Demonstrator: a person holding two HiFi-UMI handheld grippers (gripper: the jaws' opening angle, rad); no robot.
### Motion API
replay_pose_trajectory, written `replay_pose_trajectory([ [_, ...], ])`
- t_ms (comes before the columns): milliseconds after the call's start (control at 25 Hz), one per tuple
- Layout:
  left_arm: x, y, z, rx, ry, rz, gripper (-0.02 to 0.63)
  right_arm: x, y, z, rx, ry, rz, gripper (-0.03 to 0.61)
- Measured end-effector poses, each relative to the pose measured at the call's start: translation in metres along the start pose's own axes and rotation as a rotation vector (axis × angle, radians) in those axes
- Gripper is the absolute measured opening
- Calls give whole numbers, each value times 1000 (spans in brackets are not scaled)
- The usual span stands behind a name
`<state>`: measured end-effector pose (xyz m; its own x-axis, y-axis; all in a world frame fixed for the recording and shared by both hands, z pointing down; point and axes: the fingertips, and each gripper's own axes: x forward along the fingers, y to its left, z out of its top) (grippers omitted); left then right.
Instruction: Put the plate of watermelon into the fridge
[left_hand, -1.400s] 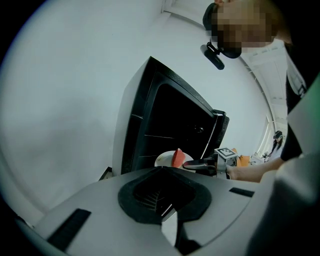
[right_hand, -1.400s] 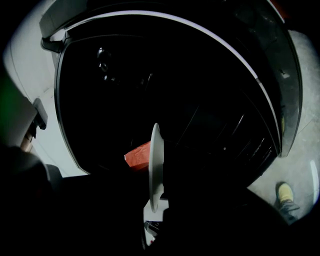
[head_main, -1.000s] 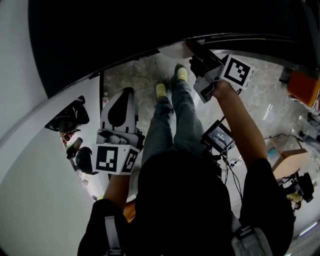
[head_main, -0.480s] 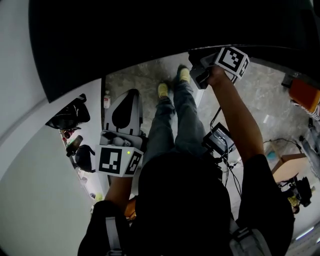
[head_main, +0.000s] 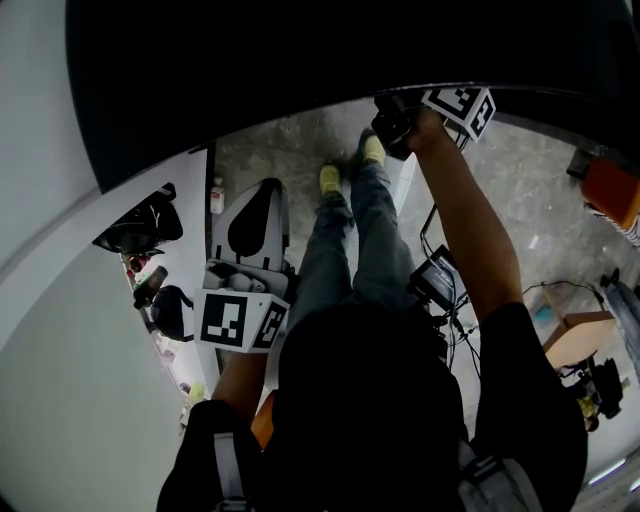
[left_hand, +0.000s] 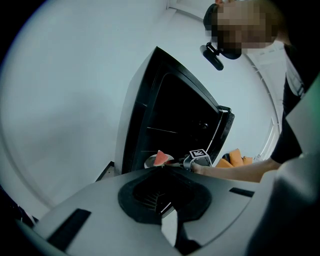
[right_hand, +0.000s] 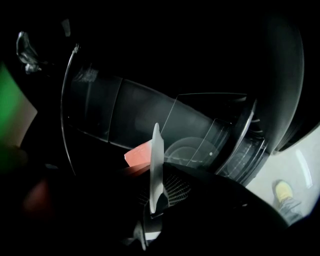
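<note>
The black fridge (left_hand: 170, 115) stands open, its door (left_hand: 223, 131) swung to the right. A white plate (right_hand: 156, 170) shows edge-on between the jaws of my right gripper (right_hand: 157, 194), which is shut on its rim. A red watermelon slice (right_hand: 138, 155) lies on the plate. In the left gripper view the plate with watermelon (left_hand: 158, 159) sits at the fridge opening, with the right gripper (left_hand: 194, 161) behind it. In the head view the right gripper (head_main: 398, 122) reaches into the dark fridge (head_main: 300, 70). My left gripper (head_main: 262, 184) hangs low at the left, shut and holding nothing.
A glass shelf (right_hand: 200, 125) lies inside the fridge ahead of the plate. On the floor are a small bottle (head_main: 216, 196) and a black bag (head_main: 138, 228) by the white wall. A cardboard box (head_main: 572, 336) and an orange object (head_main: 612, 190) stand at the right.
My right gripper has moved forward and up, carrying the plate deeper into the fridge's dark opening. The left gripper has stayed almost where it was.
</note>
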<state>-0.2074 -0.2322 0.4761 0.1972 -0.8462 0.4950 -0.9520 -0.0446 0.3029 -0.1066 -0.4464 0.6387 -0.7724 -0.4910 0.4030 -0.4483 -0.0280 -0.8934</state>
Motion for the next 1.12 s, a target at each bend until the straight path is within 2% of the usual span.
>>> replay_pose_trajectory([
  [240, -2, -1, 2, -1, -3, -2, 12, 6, -9, 7, -47, -5, -77, 35],
  [360, -2, -1, 3, 3, -7, -4, 12, 8, -10, 15, -151, -21, -86, 46],
  [440, -3, -1, 4, 5, -8, -3, 12, 7, -6, 13, -217, 8, -87, 63],
  [560, -2, -1, 6, 9, -10, -7, 12, 4, 1, -1, -303, 95, -91, 180],
  [720, -2, 2, 8, 14, -9, -6, 12, 1, 6, -15, -428, 201, -88, 256],
  [920, -2, 1, 9, 23, -5, -14, 12, -7, 4, -25, -626, 277, -115, 280],
  [1120, 0, -2, 12, 37, -6, -27, 12, -15, -7, -32, -842, 337, -184, 292],
])
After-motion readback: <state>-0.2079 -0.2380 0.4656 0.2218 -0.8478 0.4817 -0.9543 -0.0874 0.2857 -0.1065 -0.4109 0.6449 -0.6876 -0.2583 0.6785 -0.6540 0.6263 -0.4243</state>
